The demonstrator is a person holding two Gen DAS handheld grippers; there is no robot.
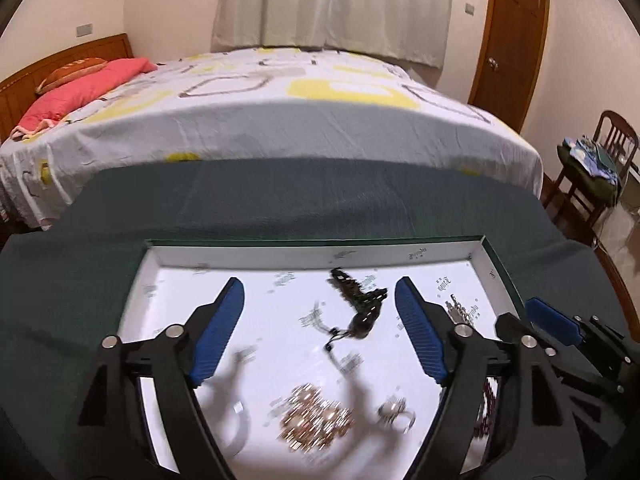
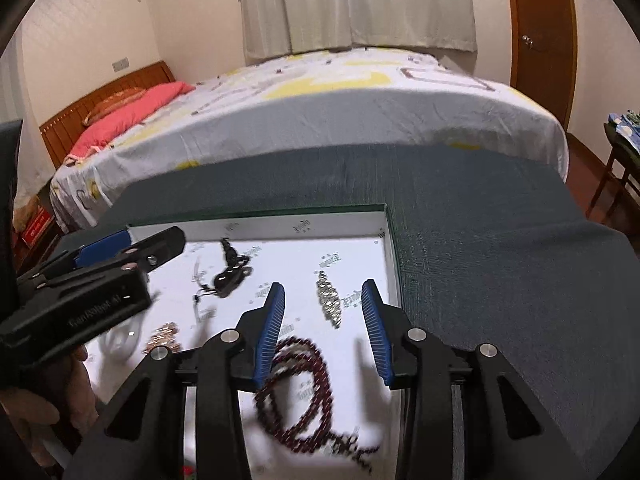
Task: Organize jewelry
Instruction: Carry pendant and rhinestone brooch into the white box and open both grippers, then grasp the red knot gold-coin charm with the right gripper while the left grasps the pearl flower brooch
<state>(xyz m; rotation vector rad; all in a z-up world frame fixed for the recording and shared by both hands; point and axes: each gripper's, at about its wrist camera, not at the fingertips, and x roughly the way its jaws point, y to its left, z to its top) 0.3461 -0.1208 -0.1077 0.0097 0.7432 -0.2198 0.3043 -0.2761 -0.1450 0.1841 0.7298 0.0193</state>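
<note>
**Spotter:** What's your worry from here?

**Me:** Both grippers hang over the white tray (image 1: pixel 440 254), and neither holds anything. My left gripper (image 1: pixel 320 320) is spread wide; my right gripper (image 2: pixel 323 322) is open at a medium width. The jewelry is all loose on the tray floor. In the left view the black chain piece (image 1: pixel 358 300) lies at 12 o'clock between the fingers, with the rose-gold cluster (image 1: pixel 316 416) at 6 o'clock and a silver ring (image 1: pixel 396 412) near it at 5. In the right view the dark red bead strand (image 2: pixel 304 384) coils under my left finger, and the silver beaded piece (image 2: pixel 329 300) sits ahead at 12.

**Spotter:** So, tangling?

**Me:** I think so. If I close on the red strand, a loop could snag the finger and drag neighbours along. Both views are blurred, so aiming at small pieces is risky.

**Spotter:** Room to move?

**Me:** The tray's right wall (image 2: pixel 394 256) is close at 2 o'clock of my right gripper; a sideways sweep could knock it. The left gripper (image 2: pixel 132 256) crowds me at 9. The green table (image 2: pixel 500 240) beyond, at 3 o'clock, is open.
</note>
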